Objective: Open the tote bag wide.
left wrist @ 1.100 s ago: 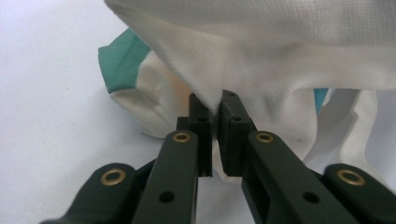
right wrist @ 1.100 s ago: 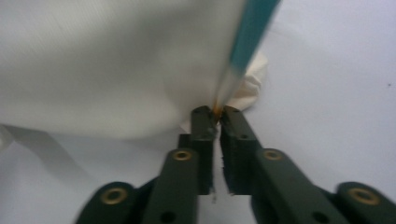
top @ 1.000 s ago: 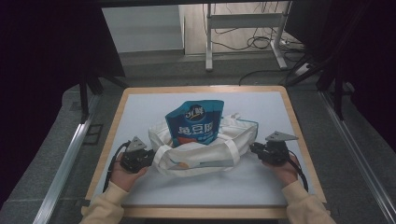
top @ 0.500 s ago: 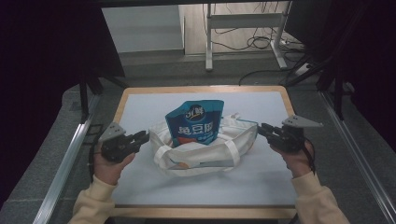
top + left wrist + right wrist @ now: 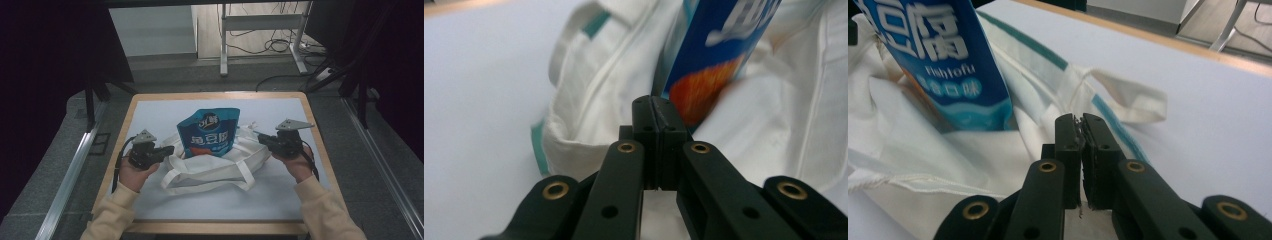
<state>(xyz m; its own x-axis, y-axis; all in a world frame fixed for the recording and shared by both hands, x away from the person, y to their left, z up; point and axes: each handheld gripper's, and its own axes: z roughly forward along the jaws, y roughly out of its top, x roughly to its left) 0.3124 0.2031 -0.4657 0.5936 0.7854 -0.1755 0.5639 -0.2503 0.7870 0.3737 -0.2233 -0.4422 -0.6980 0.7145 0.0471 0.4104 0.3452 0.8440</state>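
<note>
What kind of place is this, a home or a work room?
Probably a lab or recording room, not a home: a wood-edged table stands inside dark curtains, with loose floor cables and a metal desk frame behind it.

A blue pouch [image 5: 209, 133] stands in a white tote bag [image 5: 210, 167] between 2 hand-held tools, left tool [image 5: 167, 149] and right tool [image 5: 262, 138].

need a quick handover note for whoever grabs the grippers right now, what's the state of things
Left gripper: jaws shut, holding nothing, at the left edge of the white tote bag.
Right gripper: jaws shut, empty, at the bag's right edge.
Blue snack pouch: upright, its lower part inside the bag's mouth, the top sticking out.
Bag lies mid-table, handles loose in front.
Done: pouch partly in.
Left, probably: get the pouch fully inside and tidy the bag.
</note>
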